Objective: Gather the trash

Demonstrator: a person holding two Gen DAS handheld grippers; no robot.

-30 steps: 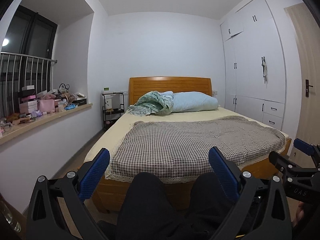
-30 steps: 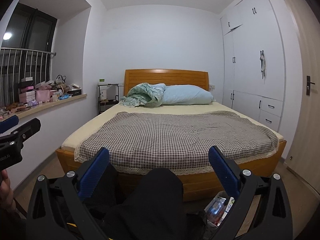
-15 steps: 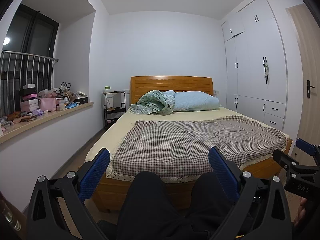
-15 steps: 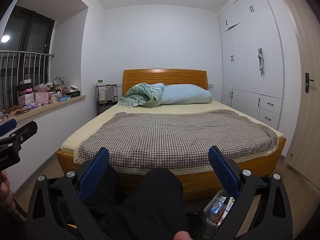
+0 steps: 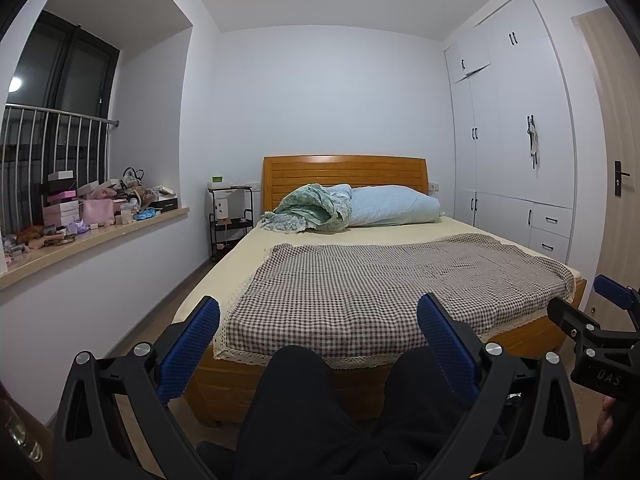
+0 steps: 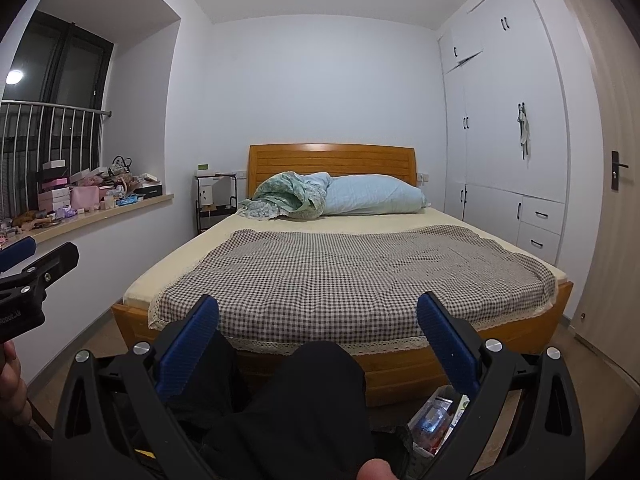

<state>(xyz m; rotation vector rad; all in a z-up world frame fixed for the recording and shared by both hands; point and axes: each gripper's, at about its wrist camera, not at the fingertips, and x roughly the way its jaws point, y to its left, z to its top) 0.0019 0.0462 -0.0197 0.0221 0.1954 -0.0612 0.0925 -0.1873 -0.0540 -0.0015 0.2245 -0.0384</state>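
My left gripper (image 5: 318, 346) is open and empty, held over my black-trousered knees in front of the bed. My right gripper (image 6: 318, 346) is open and empty too. A pile of trash (image 6: 436, 420), a crushed plastic bottle and paper packs, lies on the floor by the bed's foot, low in the right wrist view, just left of my right fingertip (image 6: 448, 344). The left gripper shows at the left edge of the right wrist view (image 6: 24, 272). The right gripper shows at the right edge of the left wrist view (image 5: 600, 328).
A wooden bed (image 6: 400, 364) with a checked blanket (image 6: 352, 280), pillow and crumpled quilt fills the room. A cluttered window sill (image 5: 92, 236) runs along the left wall. A black bedside rack (image 5: 231, 220) stands at the back. White wardrobes (image 5: 516, 152) and a door (image 6: 612, 184) are on the right.
Both views have shifted slightly; the bed sits a little further right and lower in the left wrist view. Both grippers stay open and empty.
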